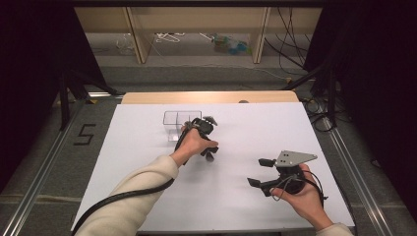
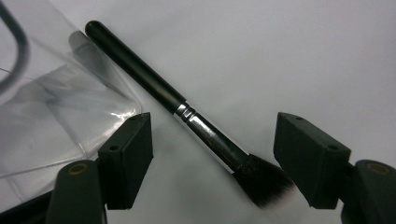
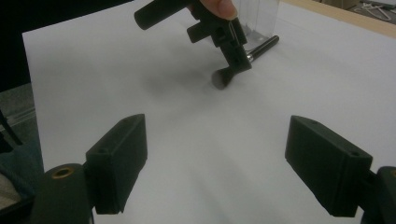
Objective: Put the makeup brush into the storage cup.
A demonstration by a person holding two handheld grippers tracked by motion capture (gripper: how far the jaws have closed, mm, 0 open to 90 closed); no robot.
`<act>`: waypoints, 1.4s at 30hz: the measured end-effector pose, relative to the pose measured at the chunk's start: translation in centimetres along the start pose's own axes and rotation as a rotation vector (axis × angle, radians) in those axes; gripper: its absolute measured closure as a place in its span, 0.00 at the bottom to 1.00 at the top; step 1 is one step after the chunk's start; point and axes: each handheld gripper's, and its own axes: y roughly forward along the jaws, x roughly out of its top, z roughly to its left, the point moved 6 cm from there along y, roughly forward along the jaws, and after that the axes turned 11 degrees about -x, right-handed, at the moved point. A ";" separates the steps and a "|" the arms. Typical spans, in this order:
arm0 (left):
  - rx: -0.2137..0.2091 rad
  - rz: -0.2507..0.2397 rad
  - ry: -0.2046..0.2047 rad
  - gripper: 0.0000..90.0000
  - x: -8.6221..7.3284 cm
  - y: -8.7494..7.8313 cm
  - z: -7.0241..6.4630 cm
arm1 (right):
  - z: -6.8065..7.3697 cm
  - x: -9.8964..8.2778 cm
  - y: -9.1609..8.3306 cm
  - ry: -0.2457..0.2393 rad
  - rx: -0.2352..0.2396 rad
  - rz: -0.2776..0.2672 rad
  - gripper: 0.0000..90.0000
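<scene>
A makeup brush (image 2: 187,112) with a black handle, silver ferrule and dark bristles lies flat on the white table cover, right beside a clear plastic container (image 2: 56,116). My left gripper (image 2: 212,140) hovers over it, open, one jaw on each side of the ferrule and bristles, neither pad touching. In the high view the left gripper (image 1: 207,147) points down next to the clear container (image 1: 177,120). The right gripper view shows the brush (image 3: 252,53) under one left jaw. My right gripper (image 1: 259,172) is held near the front right, open with nothing between its pads (image 3: 116,163).
A white sheet (image 1: 147,147) covers the table, and a wooden edge (image 1: 206,97) shows at the back. Beyond it stand wooden shelf legs with cables and small items on the floor. Black curtains flank both sides.
</scene>
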 end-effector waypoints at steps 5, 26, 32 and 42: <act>0.002 0.008 -0.005 0.33 -0.1 0.2 0.2 | 0.0 0.0 0.0 -0.002 -0.001 0.001 0.24; 0.011 0.066 -0.067 0.42 -0.1 0.7 0.6 | 0.0 -0.1 0.1 -0.004 0.006 0.007 0.24; 0.012 0.079 -0.091 0.48 -0.1 0.8 0.5 | 0.1 -0.1 0.1 -0.004 0.007 0.009 0.24; 0.009 0.120 -0.072 0.69 -0.2 0.4 0.9 | 0.1 -0.1 0.2 -0.004 0.009 0.011 0.24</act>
